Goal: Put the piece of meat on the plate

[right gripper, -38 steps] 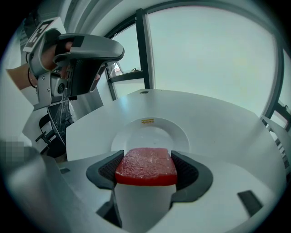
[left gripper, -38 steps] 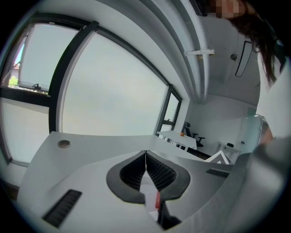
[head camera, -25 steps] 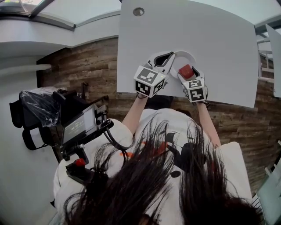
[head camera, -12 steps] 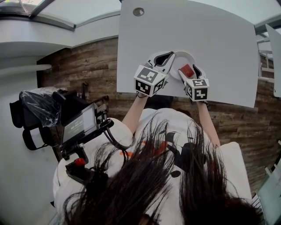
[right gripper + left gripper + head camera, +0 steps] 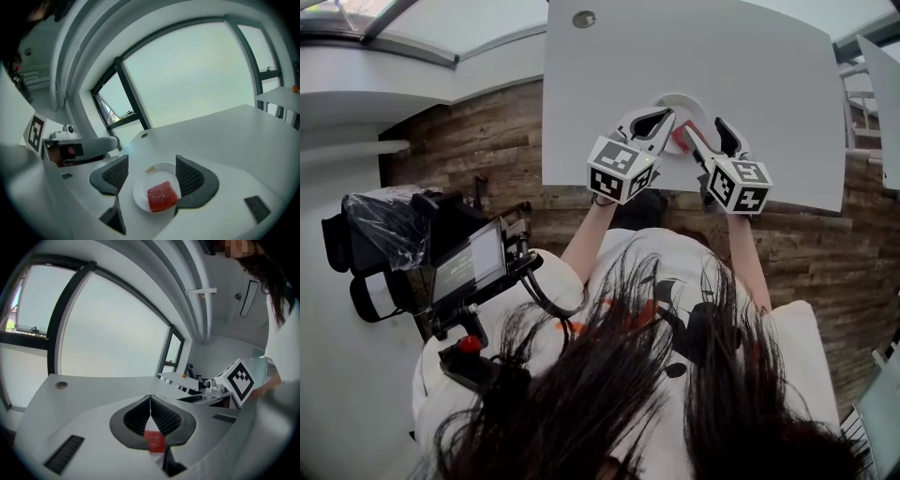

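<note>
The left gripper (image 5: pixel 150 398) hangs over the white counter (image 5: pixel 84 394), jaws together on nothing. Just right of it, the piece of meat (image 5: pixel 162 196) lies flat on the small white plate (image 5: pixel 140 190). It is a near-square red slab with no clear long axis. The right gripper (image 5: pixel 152 160) holds its jaws apart, and the plate shows between them.

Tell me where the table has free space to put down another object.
Bare table: beyond the plate to the far edge, right of the right gripper, and left between the left gripper and the round grommet. Crowded at the near edge, where both grippers sit at the plate holding the meat.
</note>
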The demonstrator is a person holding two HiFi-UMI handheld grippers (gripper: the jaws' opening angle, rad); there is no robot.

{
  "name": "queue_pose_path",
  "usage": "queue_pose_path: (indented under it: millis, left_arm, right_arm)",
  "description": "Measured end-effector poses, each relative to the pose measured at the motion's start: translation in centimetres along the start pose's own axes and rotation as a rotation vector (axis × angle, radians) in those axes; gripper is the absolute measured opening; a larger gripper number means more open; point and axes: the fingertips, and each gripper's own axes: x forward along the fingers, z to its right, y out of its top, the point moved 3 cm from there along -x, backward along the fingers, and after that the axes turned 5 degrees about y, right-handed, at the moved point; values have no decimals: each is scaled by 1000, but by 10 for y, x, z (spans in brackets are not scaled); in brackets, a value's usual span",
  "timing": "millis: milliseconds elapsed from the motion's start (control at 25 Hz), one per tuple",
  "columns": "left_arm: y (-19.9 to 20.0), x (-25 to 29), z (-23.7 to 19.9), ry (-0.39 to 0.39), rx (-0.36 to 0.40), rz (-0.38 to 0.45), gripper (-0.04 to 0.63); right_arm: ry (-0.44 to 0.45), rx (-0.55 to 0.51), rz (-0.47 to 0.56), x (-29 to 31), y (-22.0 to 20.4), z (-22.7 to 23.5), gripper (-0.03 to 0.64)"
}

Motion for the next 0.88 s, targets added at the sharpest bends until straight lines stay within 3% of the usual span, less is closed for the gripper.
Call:
queue_pose_path:
  millis: [120, 160, 200, 320, 440, 880]
  left_arm:
    - [-1, -5, 12, 2, 5, 5, 6]
    - [-1, -10, 23, 1, 12, 11, 6]
    - [-2, -15, 37, 0, 20, 17, 6]
    - [-2, -29, 69, 0, 45, 35, 6]
    - [-6, -51, 105, 14, 70, 60, 6]
    - [-50, -118, 218, 80, 108, 127, 6]
  right_arm:
    - [13, 5, 35, -12, 6, -7, 321]
    - [9, 4, 48, -24, 4, -8, 207]
    - [6, 5, 58, -38, 0, -9, 174]
    - [13, 16, 72, -71, -13, -13, 167]
    - [19, 9, 106, -112, -24, -24, 68]
    - [107, -7, 183, -220, -70, -65, 31]
